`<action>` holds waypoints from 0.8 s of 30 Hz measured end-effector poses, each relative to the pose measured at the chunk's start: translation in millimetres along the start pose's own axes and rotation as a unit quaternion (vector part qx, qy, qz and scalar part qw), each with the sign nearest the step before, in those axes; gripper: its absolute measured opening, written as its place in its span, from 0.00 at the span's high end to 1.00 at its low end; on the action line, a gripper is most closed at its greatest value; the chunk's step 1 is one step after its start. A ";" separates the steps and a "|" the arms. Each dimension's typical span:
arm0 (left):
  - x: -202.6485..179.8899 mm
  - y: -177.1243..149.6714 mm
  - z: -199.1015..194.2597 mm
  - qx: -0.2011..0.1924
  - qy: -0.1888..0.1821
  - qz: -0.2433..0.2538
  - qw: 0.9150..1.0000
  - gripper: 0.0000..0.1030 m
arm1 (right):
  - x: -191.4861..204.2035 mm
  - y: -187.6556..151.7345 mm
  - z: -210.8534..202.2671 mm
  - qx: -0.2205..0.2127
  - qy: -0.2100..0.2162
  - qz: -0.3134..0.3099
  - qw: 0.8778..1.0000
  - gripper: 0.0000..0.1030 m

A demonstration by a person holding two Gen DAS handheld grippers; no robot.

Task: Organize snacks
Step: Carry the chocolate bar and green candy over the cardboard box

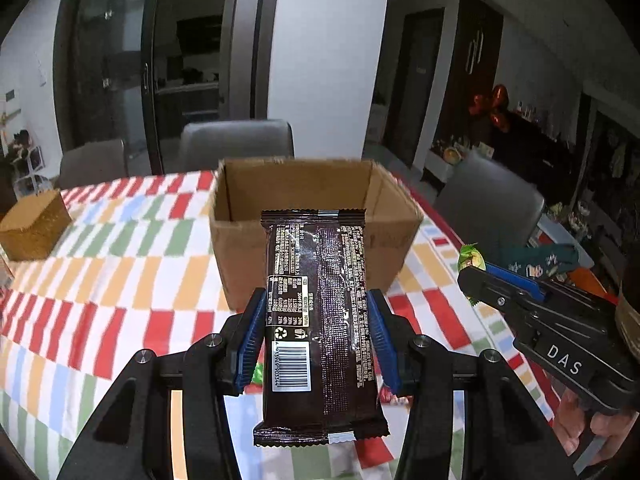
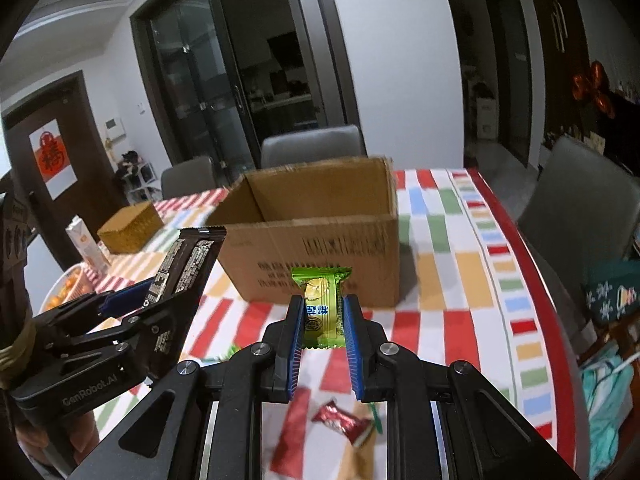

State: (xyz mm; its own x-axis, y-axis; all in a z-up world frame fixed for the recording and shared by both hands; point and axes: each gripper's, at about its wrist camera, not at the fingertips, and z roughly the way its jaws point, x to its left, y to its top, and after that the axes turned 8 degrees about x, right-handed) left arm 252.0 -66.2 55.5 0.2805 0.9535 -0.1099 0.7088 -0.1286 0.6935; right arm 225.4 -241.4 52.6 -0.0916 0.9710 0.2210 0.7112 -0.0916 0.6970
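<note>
Checkered cloth: covers counter [image 1: 120,264]
Cardboard box [image 1: 312,224]: open-topped, contents hidden
Left tongs [image 1: 318,336]: clamp dark bar [image 1: 320,320]
Right tongs [image 2: 323,320]: clamp green packet [image 2: 322,304]

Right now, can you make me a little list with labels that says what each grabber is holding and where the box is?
left gripper: shut on the dark brown foil snack bar, held lengthwise
right gripper: shut on the small green wrapped candy
open brown cardboard box: on the checked tablecloth, ahead of both grippers
box contents: hidden from view
loose snack: red wrapped candy on the cloth below the right gripper
</note>
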 end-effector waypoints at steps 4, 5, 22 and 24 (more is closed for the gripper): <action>7.0 15.0 -10.3 -0.018 0.005 0.003 1.000 0.53 | 7.5 17.5 -4.1 -0.013 0.005 -0.007 1.000 0.80; 8.5 18.3 -11.7 -0.021 0.005 0.003 1.000 0.53 | 9.3 21.9 -4.7 -0.015 0.005 -0.009 1.000 0.80; 36.5 94.1 8.3 -0.015 0.012 0.009 1.000 0.53 | 20.1 101.6 27.9 -0.006 -0.012 -0.036 0.999 0.80; 40.7 103.8 17.0 -0.014 0.017 0.009 1.000 0.53 | 20.1 107.9 35.3 -0.003 -0.016 -0.041 0.999 0.80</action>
State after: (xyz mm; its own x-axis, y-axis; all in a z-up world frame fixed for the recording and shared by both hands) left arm 347.9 -45.4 110.9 0.2704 0.9599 -0.0734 0.6860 -0.1386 0.7143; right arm 325.0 -224.0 108.2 -0.1275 0.9816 0.1420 0.6987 -0.0127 0.7153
